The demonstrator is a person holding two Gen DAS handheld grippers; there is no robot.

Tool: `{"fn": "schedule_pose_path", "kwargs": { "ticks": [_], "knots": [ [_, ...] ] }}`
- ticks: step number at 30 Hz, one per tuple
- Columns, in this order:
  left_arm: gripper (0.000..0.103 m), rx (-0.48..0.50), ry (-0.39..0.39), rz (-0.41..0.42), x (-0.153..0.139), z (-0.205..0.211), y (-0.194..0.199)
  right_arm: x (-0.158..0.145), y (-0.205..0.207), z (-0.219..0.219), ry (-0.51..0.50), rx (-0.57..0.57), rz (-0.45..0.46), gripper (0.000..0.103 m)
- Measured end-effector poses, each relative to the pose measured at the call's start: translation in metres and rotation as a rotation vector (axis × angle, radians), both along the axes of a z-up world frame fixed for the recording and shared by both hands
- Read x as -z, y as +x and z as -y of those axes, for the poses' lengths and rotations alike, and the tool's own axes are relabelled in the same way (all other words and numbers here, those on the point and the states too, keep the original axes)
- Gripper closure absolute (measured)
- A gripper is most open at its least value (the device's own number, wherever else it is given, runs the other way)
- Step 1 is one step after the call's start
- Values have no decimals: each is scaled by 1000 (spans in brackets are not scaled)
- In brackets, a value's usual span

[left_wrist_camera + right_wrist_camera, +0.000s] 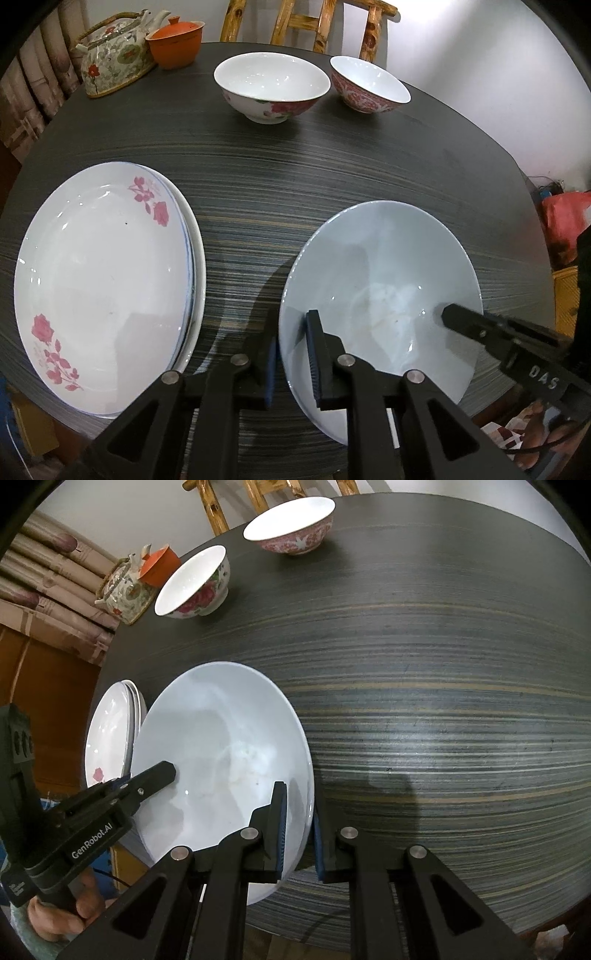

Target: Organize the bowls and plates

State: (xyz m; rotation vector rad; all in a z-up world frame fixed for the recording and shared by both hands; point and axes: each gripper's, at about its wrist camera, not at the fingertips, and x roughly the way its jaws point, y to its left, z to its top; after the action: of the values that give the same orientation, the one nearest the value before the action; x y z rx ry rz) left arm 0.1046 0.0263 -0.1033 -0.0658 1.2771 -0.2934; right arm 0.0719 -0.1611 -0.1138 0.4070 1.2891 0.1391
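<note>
On streaked dark table point(295, 192), glossy round pale-blue plate point(380, 266), both grippers' jaws pinching opposite rims.

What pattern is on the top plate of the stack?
Pink roses on white top plate, clearest in the left wrist view.

pale blue plate point(388, 258), rose-printed white plates point(103, 280)

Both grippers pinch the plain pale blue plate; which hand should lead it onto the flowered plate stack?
Probably left: the left gripper clamps the pale blue plate on the rim facing the flowered plate stack; the right gripper holds the far rim.
</note>
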Motion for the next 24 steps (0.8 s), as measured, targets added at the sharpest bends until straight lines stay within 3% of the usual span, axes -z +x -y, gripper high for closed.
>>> {"fn": "schedule_pose_path", "kwargs": {
  "ticks": [4,13,18,24],
  "knots": [
    [84,-1,24,13,-8,-4,0,-14,2,4,-17,7,36,75],
    [83,-29,18,110,-52,-28,16,-46,19,7,-61,-31,92,74],
    [83,-77,41,162,-71,-42,41,-63,38,-4,-99,-78,117,74],
    [83,-115,43,169,-79,-51,83,-75,71,-18,-127,-140,134,74]
  ]
}}
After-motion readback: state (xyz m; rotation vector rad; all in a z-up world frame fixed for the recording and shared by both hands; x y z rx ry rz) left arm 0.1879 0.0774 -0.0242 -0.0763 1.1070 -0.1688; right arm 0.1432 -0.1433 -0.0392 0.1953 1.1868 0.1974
